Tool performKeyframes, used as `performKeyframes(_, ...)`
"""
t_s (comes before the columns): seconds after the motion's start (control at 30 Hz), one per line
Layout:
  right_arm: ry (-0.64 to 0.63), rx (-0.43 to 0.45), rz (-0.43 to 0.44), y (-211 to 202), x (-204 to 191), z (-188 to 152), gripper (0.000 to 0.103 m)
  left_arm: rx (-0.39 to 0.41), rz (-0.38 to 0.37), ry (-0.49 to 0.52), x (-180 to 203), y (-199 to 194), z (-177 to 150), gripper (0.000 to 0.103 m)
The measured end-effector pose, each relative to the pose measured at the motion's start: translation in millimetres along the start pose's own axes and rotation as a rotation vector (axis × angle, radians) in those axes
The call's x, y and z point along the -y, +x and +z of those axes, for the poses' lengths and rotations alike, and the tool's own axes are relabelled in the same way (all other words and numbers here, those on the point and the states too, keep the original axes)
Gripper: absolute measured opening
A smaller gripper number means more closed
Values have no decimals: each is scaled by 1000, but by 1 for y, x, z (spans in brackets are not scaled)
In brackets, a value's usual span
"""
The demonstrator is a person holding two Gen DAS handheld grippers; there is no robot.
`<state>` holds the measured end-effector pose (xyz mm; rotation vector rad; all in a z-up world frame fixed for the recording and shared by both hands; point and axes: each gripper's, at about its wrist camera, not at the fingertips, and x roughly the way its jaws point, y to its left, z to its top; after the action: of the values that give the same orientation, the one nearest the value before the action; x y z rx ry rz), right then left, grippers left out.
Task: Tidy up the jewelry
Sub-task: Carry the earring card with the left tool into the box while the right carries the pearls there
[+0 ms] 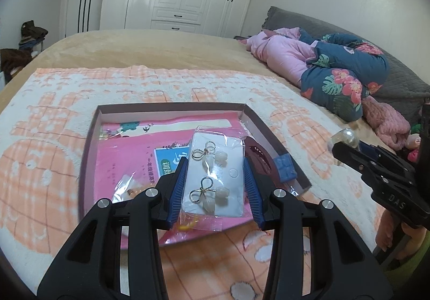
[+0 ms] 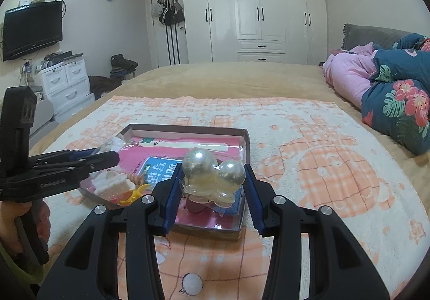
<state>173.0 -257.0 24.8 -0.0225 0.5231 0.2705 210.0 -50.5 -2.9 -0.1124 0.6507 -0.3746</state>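
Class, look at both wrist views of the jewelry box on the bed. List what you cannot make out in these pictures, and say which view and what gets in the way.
- Left wrist view: the print on the pink book in the box is too small and partly covered by the earring packet in the left gripper.
- Right wrist view: the pearl ornament in the right gripper hides the box's near right corner.
- Left wrist view: the small bag is blurred; contents unclear.

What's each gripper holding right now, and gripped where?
Left gripper: bagged earring card, pinched across its two long side edges. Right gripper: bagged pearl ornament, squeezed at its sides, one large pearl beside each finger.
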Motion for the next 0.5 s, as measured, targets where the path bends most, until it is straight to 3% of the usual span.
performKeyframes(0.5, -59, -89, 22, 48, -20, -16, 42, -74, 7, -30, -16, 53, 8, 33)
